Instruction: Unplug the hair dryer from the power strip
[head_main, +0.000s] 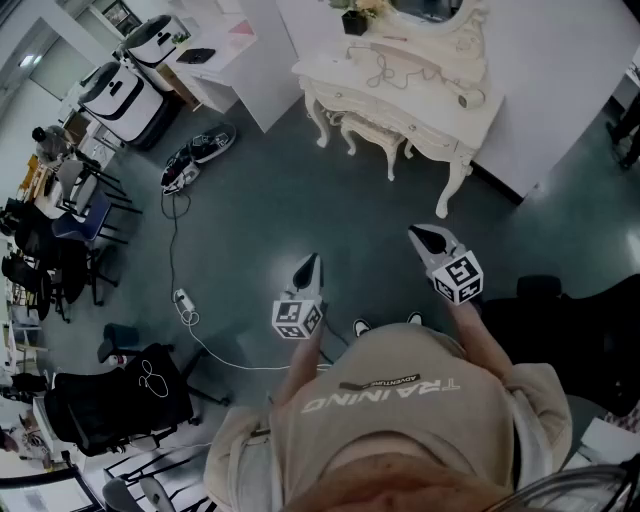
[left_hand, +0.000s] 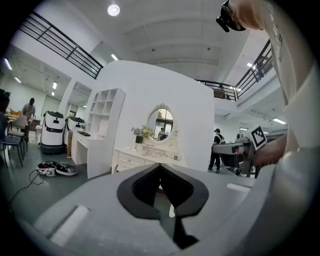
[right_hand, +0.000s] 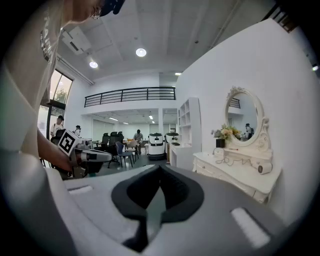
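Right claw closed, empty; hair dryer on dressing table.

A broad stretch of bare floor is left open in front of the dressing table, so its front edge can be approached straight on. Beneath that edge, room is taken up by a stool. The table's right end is occupied by the hair dryer and closed off by a white wall. To the left, passage is hindered by a floor cable and a black chair.
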